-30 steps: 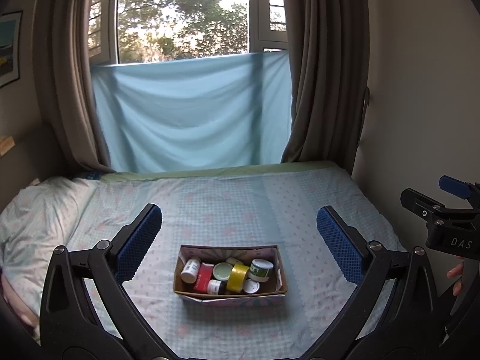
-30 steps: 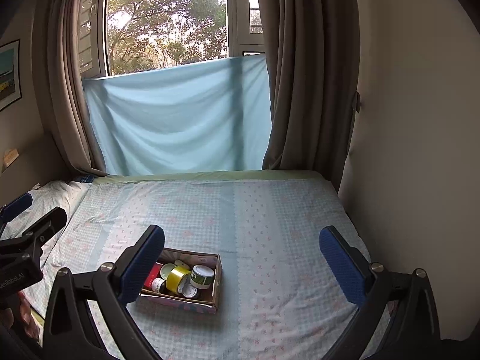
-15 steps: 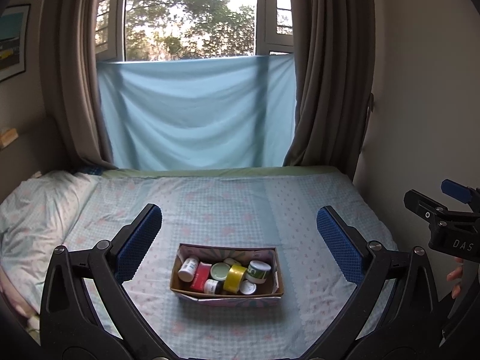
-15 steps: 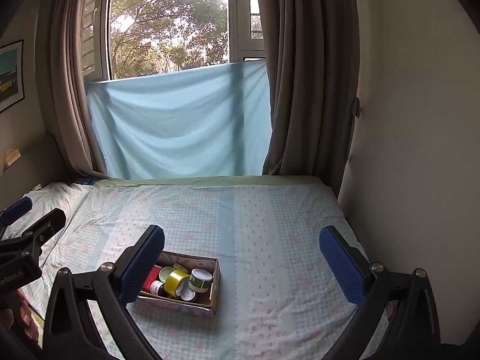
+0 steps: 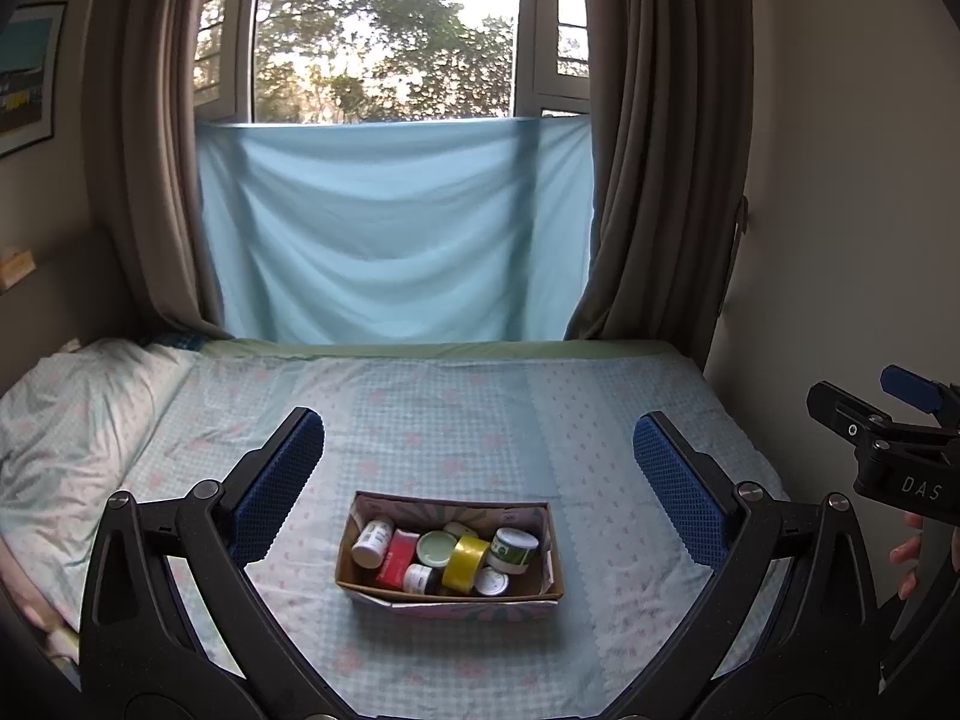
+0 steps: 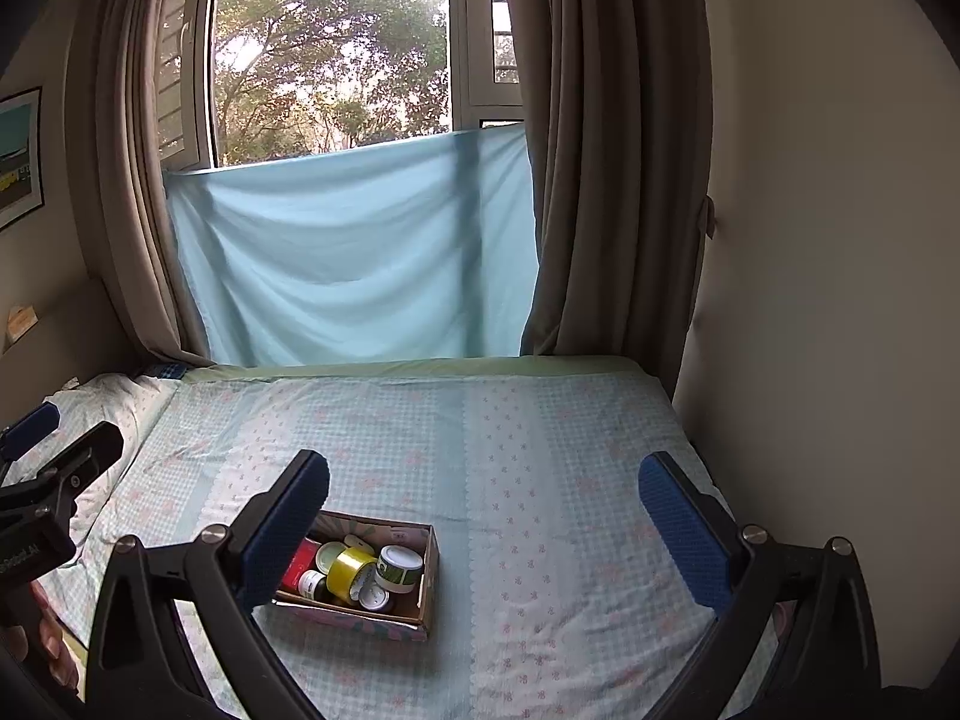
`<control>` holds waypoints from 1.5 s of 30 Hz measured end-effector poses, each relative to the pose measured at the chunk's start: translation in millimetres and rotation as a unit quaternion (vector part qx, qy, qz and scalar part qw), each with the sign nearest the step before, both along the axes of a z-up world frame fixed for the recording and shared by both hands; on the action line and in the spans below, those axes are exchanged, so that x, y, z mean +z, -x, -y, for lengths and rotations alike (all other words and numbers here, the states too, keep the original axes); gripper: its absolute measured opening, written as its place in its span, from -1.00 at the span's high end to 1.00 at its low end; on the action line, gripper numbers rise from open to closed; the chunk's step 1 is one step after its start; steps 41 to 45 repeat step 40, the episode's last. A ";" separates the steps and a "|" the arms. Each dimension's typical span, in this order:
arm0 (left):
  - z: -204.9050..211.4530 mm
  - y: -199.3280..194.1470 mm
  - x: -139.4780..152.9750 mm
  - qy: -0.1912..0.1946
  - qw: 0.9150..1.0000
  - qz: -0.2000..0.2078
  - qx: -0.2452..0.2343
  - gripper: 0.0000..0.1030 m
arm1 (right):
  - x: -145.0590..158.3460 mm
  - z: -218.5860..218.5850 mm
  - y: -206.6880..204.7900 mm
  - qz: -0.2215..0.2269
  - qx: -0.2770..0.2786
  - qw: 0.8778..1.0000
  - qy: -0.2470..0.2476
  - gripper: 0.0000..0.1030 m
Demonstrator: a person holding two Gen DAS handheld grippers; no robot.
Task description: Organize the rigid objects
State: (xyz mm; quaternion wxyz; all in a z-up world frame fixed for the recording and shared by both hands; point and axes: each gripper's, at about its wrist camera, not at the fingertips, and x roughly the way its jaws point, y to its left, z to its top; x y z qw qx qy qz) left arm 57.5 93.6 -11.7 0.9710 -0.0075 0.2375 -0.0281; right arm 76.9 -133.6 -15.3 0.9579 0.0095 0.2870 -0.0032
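On bed (image 5: 480, 420), box (image 5: 450, 600) lengthwise left-right

Daylit window (image 5: 384, 30), brown curtains (image 5: 654, 150), blue sheet (image 5: 396, 228) above patterned bed (image 5: 480, 420).

Cardboard box (image 5: 451, 598) on matt cloth bedsheet (image 5: 480, 408) — glossy yellow tape roll (image 5: 465, 556) inside.

Both wrist views look forward and slightly down over the bed (image 5: 480, 420) toward the window (image 6: 336, 60), left centered on the box (image 5: 450, 597), right offset rightward, sharing bed, box, window.
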 end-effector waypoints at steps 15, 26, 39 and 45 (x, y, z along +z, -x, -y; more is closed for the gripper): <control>-7.0 -1.8 1.9 0.002 1.000 0.009 0.006 -1.00 | 2.0 -0.8 -3.3 0.002 -0.003 1.000 0.001 -1.00; -5.7 -0.8 3.9 -0.012 0.999 0.029 0.014 -1.00 | 3.4 0.7 -9.4 0.003 -0.006 1.000 0.002 -1.00; -10.6 -6.6 -3.3 -0.013 1.000 0.023 0.011 -1.00 | 1.0 -1.8 -12.2 -0.004 -0.009 1.000 -0.001 -1.00; -11.4 -7.5 -3.6 -0.011 1.000 0.021 0.008 -1.00 | 0.9 -1.8 -13.1 -0.004 -0.009 1.000 -0.001 -1.00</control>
